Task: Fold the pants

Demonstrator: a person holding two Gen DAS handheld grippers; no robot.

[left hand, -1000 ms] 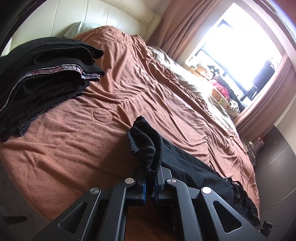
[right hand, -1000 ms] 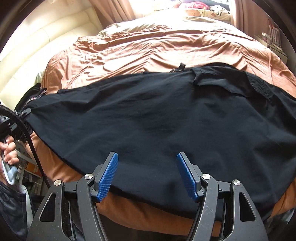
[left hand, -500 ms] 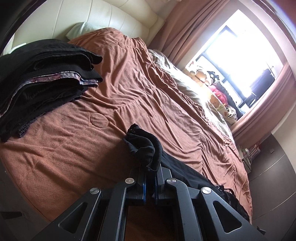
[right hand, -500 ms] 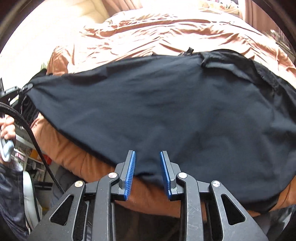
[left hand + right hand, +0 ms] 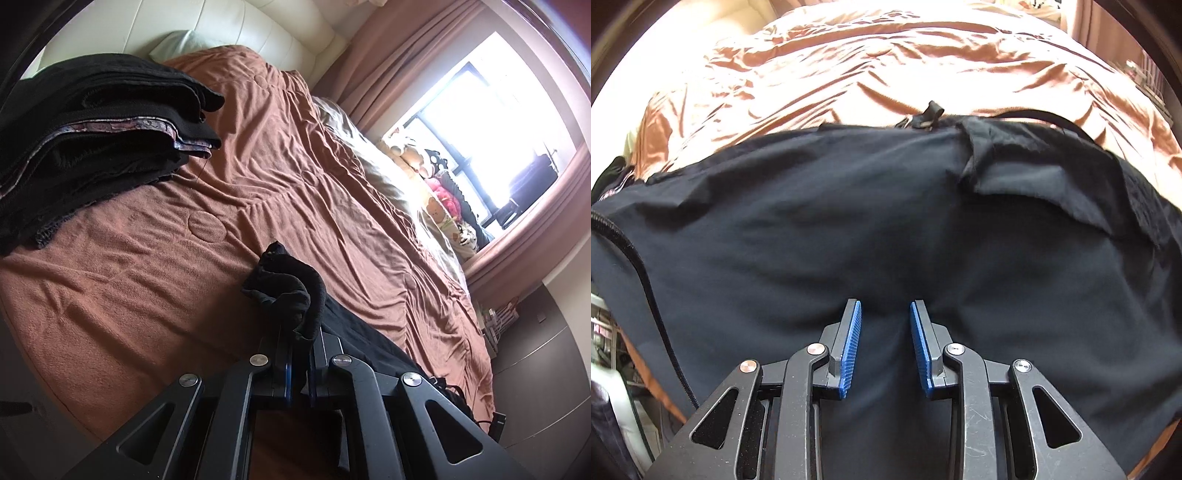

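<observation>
the left claw (image 5: 299,363) is clamped tight on a bunched end of the black, thin-fabric pants (image 5: 886,229); the wad of cloth sticks up past its fingers toward 12 o'clock, and the rest of the garment trails off toward 4 o'clock along the near edge of the bed. the right claw (image 5: 885,347) has just been closing and now stands part-way shut, its blue ribbed pads (image 5: 851,347) either side of a small ridge of the same pants; the pads look near the cloth but i cannot tell that they pinch it yet.

the step in hand looks like taking a second hold before the fold. next the right claw likely needs to finish closing on that ridge, then both lift and carry one end over the other.

from the right claw the pants spread wide from 9 to 3 o'clock over the rumpled brown bedspread (image 5: 147,295). a stack of dark folded clothes (image 5: 92,140) lies at 10 o'clock from the left claw, well apart.
</observation>
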